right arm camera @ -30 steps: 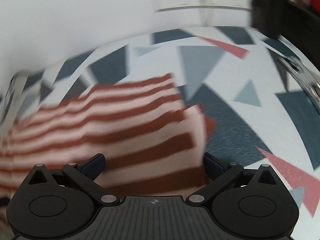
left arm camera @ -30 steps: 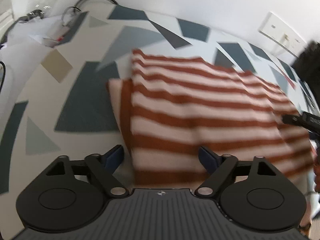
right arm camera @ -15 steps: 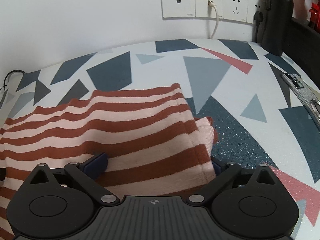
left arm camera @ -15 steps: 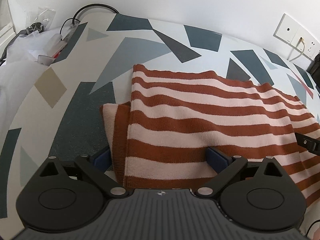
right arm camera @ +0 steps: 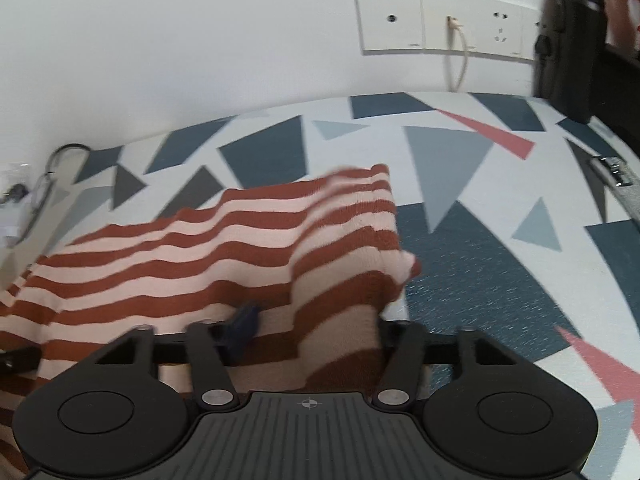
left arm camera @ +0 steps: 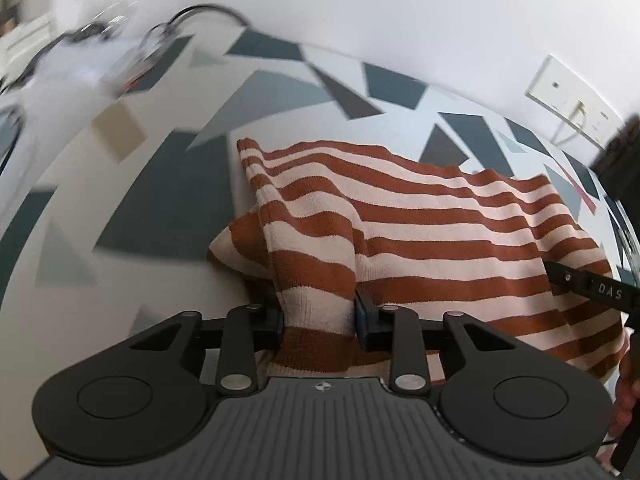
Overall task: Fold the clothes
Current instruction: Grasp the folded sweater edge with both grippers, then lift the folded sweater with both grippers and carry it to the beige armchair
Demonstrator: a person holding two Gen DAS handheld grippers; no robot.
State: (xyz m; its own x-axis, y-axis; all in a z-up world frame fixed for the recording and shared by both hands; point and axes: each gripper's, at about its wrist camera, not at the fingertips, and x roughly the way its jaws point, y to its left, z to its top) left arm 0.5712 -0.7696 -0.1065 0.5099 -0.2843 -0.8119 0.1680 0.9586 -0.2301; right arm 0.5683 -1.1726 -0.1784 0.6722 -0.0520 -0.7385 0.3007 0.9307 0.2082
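Note:
A rust-and-cream striped sweater [left arm camera: 440, 232] lies folded on a table with a geometric-pattern cloth [left arm camera: 160, 200]. My left gripper [left arm camera: 318, 316] is closing on the sweater's near left corner, and a ridge of knit is bunched between its pads. In the right wrist view the same sweater [right arm camera: 200, 256] spreads to the left. There my right gripper [right arm camera: 314, 328] is closing on the near right corner, with a raised fold squeezed between its fingers. A part of the right gripper [left arm camera: 588, 290] shows at the left view's right edge.
White wall sockets [right arm camera: 440, 20] with a plugged cable and a black bottle [right arm camera: 568, 40] stand at the back right. A metal clip [right arm camera: 612, 168] lies at the right edge. Cables and white clutter [left arm camera: 100, 48] sit at the far left. Patterned cloth [right arm camera: 480, 280] surrounds the sweater.
Both grippers' jaws went from wide apart around the sweater's near corners to pinched on them. The fabric at each corner has bunched into a raised fold.

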